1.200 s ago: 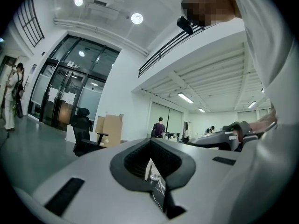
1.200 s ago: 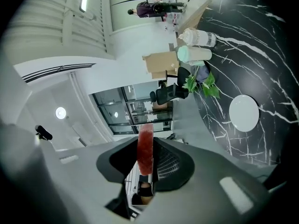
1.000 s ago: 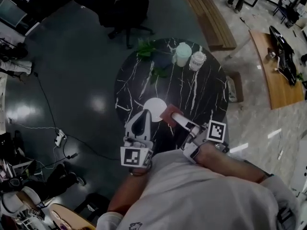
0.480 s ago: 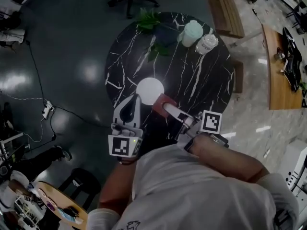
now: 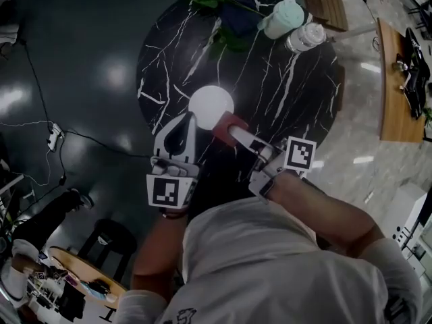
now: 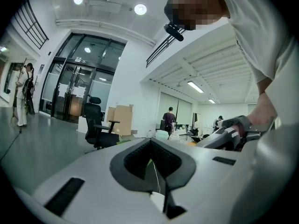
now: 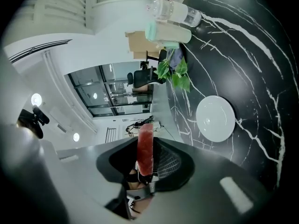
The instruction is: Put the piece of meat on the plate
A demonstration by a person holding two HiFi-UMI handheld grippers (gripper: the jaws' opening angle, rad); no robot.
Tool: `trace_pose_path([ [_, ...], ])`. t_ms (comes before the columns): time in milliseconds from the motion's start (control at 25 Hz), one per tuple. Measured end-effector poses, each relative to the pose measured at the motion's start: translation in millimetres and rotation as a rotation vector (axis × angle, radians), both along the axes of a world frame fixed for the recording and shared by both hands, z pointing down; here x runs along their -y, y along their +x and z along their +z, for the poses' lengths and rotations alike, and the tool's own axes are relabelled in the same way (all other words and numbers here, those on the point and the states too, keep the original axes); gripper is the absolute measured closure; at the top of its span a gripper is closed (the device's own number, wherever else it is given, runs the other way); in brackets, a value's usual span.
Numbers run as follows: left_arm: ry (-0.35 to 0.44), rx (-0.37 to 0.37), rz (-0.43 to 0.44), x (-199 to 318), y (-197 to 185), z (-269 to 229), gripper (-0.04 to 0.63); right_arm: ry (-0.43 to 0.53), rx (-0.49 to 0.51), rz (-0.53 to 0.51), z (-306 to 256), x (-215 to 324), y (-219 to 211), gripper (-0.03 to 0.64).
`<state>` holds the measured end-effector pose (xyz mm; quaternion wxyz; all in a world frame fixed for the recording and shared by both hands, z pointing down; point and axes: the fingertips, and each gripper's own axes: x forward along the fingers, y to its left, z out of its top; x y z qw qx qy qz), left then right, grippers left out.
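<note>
The right gripper [image 5: 237,137] clamps the red piece of meat [image 5: 225,125] edge-on between its jaws, just beside the white plate [image 5: 210,103] on the black marble table [image 5: 283,93]. The left gripper [image 5: 183,123], jaws together on nothing, hovers alongside. The pick-up looks done; carrying the meat over the plate and releasing it remain.
</note>
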<state>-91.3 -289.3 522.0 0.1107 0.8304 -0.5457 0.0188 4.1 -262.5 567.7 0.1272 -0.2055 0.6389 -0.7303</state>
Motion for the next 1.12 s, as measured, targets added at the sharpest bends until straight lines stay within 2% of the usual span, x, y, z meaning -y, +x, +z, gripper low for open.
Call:
trace_pose_path([
  [200, 0.0, -0.037, -0.014, 9.7, -7.6, 22.0, 0.588, -0.033, -0.046, -0.001, 36.4, 5.8, -6.5, 0.525],
  [480, -0.072, -0.018, 0.032, 6.4, -11.2, 82.6, 0.588, -0.096, -0.092, 0.027, 89.2, 13.9, -14.0, 0.525],
  [800, -0.146, -0.034, 0.058, 5.1, -20.2, 129.1, 0.588, -0.147, -0.148, 0.038, 142.7, 24.0, -21.0, 0.525],
  [1120, -0.164, -0.044, 0.066, 11.5, -26.2, 157.0, 0.588, -0.134, -0.195, 0.013, 174.3, 34.2, -36.0, 0.525],
])
